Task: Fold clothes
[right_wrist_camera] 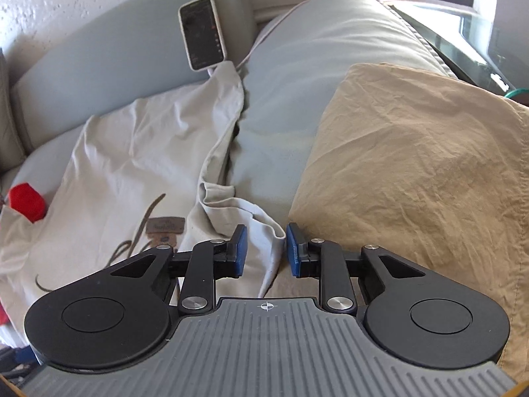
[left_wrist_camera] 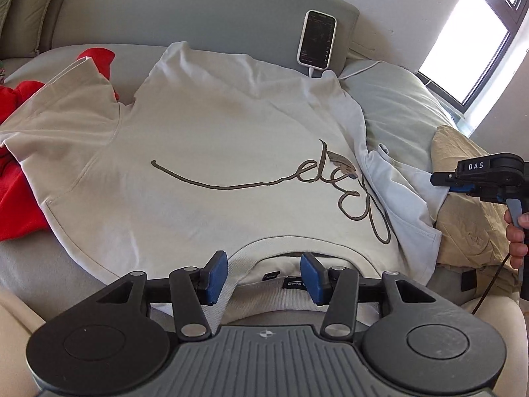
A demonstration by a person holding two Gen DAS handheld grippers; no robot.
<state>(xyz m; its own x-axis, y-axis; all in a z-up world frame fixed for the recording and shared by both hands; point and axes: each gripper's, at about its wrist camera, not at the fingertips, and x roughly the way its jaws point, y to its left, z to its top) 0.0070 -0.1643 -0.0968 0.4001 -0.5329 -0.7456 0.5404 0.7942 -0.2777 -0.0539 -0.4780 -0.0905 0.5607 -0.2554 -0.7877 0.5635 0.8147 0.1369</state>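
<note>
A cream cotton T-shirt bears brown script, perhaps "elg"; the left gripper is spread over its collar, and the right gripper, marked "DAS", is apart around a sleeve fold.

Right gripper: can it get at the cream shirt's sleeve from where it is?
Probably yes. The right gripper is open with the sleeve bunched between its pads and nothing lying over the cloth. The tan pillow sits beside the sleeve, not across it.

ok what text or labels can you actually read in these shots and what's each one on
"DAS": white letters on the right gripper body.
Script on the cream sweatshirt: looping, not clearly readable.
Neck tags in its collar: too small.
Brown patch on its chest: blurred.
Phone screen: too small.
</note>
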